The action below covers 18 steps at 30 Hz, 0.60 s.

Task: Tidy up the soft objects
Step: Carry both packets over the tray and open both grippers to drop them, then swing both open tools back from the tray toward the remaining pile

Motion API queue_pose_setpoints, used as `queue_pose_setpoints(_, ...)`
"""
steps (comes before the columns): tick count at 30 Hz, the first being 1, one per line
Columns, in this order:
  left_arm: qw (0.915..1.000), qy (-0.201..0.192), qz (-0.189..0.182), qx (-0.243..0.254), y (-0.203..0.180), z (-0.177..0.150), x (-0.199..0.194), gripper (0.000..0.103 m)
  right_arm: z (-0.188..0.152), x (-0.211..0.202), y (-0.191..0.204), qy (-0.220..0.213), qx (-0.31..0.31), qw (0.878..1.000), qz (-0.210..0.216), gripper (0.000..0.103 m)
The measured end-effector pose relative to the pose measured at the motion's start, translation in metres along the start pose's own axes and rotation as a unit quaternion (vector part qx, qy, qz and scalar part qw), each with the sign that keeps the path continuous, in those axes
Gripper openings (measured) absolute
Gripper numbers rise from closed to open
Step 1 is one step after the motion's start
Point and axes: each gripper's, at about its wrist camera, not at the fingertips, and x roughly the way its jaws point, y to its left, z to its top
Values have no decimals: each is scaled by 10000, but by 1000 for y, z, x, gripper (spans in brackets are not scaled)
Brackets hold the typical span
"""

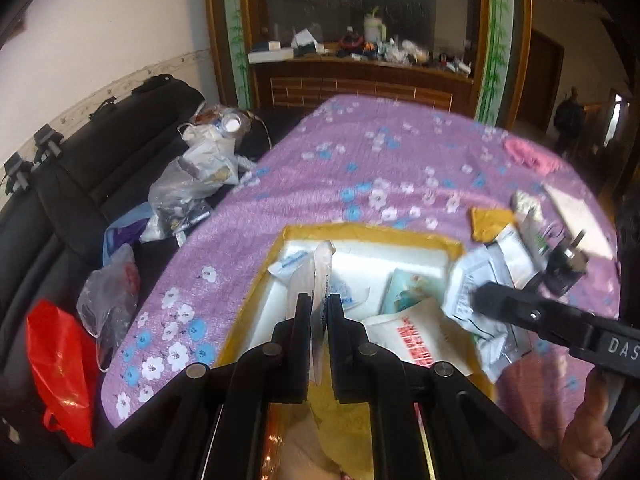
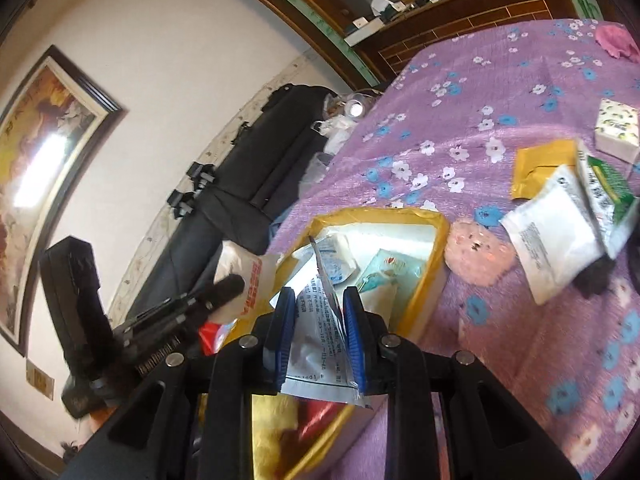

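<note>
A yellow-rimmed white box [image 1: 440, 242] [image 2: 434, 226] sits on the purple floral cloth and holds several soft packets. My left gripper [image 1: 319, 312] is shut on a thin clear plastic packet [image 1: 322, 270] held upright over the box. My right gripper [image 2: 319, 312] has blue pads and is shut on a white printed sachet [image 2: 316, 332] above the box's near edge. It also shows in the left wrist view [image 1: 486, 300], at the white printed sachet [image 1: 472, 280]. A white pouch with red print [image 1: 416, 336] [image 2: 250, 284] lies at the box's edge.
More packets lie right of the box: a yellow pouch [image 2: 538, 166], a white pouch [image 2: 554, 232], a green-and-white pack [image 2: 606, 188], a tissue pack [image 2: 616, 128]. A pink cloth [image 1: 528, 154] lies far right. Plastic bags [image 1: 180, 196] and a black sofa [image 1: 92, 168] lie left.
</note>
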Motion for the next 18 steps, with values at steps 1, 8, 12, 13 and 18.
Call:
queue_pose_setpoints(1,10000,44,-27,-3,0,-1,4,6,1,7,1,58,-21,10000,-61,25)
queue_pose_setpoints(8,9980,449,-362,-253,7,-7,24,18,-6,26,0,238,-128,9994,-226,26)
queue_pose_setpoints(12,9941,381,-712,-730,14,-11,18,71,-10,11,0,84,-129,9997,-209,46)
queue_pose_setpoints(13,9933,333,-753,-808,15,-13,16,71,-11,4,2,-4,-184,9996,-205,51)
queue_pose_setpoints(18,9930,280,-768,-849,4,-17,5,71,-15,-20,1,-131,-324,9991,-237,65)
